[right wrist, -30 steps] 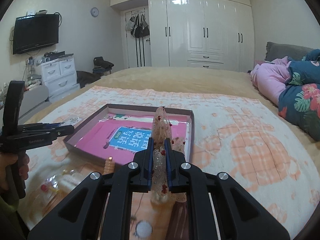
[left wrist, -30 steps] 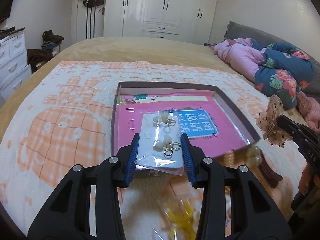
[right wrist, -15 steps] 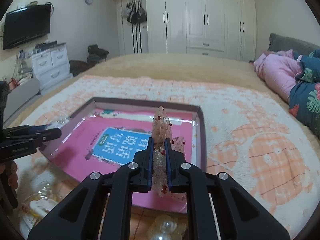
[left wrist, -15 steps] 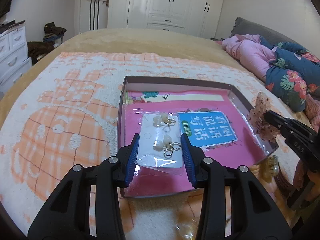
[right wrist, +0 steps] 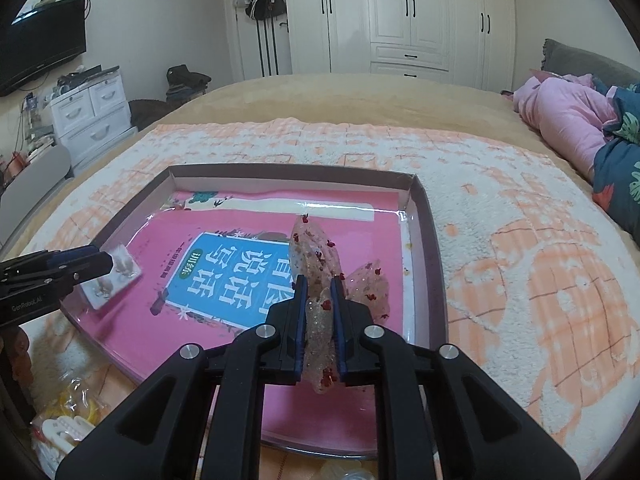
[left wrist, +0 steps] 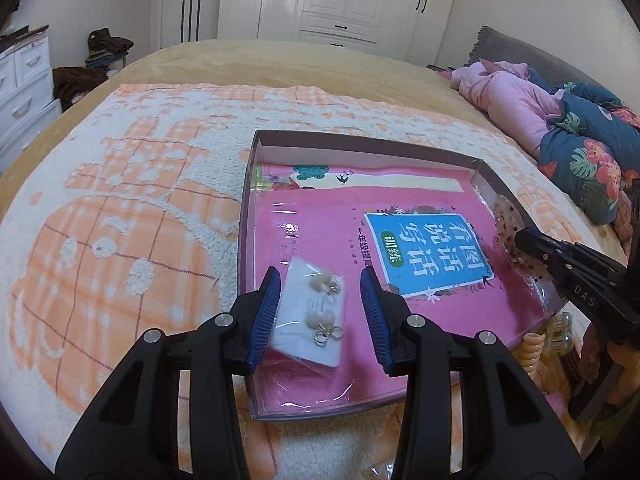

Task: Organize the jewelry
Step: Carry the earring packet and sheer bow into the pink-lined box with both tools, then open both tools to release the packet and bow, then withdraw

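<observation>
The left gripper (left wrist: 320, 312) holds a clear packet with a white earring card (left wrist: 310, 318) between part-open jaws, above the near left corner of the shallow brown cardboard tray (left wrist: 360, 142) on the orange-and-white blanket (left wrist: 120, 220). The right gripper (right wrist: 319, 312), jaws almost closed, clamps a translucent red-flecked hair claw clip (right wrist: 316, 268) over the tray's near right area, above the pink book (right wrist: 224, 272)
</observation>
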`<state>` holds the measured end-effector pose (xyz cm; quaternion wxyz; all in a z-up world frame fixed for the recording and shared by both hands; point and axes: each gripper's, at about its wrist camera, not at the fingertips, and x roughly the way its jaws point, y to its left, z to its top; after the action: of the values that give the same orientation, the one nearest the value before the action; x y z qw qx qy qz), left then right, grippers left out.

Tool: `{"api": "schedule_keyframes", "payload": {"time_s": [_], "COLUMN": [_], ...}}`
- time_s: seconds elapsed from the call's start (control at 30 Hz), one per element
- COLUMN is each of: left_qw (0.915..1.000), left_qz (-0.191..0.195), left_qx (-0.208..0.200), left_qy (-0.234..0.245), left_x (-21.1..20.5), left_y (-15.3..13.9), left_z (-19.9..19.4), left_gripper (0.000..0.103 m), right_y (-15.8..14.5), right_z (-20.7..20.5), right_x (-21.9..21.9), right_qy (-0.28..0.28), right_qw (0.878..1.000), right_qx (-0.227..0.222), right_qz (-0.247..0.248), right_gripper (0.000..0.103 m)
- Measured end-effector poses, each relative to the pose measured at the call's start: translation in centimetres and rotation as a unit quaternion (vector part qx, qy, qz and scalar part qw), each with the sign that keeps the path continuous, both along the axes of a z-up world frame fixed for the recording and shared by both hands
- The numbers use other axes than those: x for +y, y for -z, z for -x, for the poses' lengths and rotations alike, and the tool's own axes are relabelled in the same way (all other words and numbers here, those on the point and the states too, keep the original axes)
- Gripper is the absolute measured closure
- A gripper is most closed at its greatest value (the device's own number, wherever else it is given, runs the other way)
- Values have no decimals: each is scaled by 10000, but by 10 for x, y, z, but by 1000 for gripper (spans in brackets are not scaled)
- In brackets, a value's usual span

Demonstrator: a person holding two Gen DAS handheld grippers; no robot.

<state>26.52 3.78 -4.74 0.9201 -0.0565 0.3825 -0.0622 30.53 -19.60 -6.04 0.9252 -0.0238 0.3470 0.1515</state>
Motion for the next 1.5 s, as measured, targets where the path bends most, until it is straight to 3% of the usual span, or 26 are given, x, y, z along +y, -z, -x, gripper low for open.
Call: {"api": "schedule_keyframes", "payload": {"time_s": [0.13,0.3,0.4,0.5,0.8,0.93,1.1,1.5], "left_qw": [10000,10000,10000,9998,9976,9968,9958,9933], "left_qz": [18,0,21,62,37,83,143,278], "left_qx": [22,-12,-70,-164,-655,-765,-875,-1081], "left_qy": [34,69,58,18,-203,-231,-229,-303], "left_x": [-1,-2,0,3,7,6,3,5], "left_y": [0,-3,-8,-17,-50,-57,-65,-76], "left_z": [-1,3,8,15,46,61,79,119], "left_gripper": [68,59,57,50,22,12,11,11], "right_y": [0,-7,-15,-27,-56,-63,-67,-80], "right_z": [0,6,16,32,73,90,110,149], "right_x": [-1,-3,-6,-11,-32,-39,-45,-61], "right_qy": [-16,-96,-129,-107,93,124,134,249], "right_qw": [9999,9995,9991,9982,9941,9924,9907,9871], "right_qx": [57,29,-97,-336,-929,-1102,-1233,-1424], "right_qz": [-126,-305,-399,-477,-546,-536,-557,-688], "right_gripper": [87,63,57,43,19,16,11,10]}}
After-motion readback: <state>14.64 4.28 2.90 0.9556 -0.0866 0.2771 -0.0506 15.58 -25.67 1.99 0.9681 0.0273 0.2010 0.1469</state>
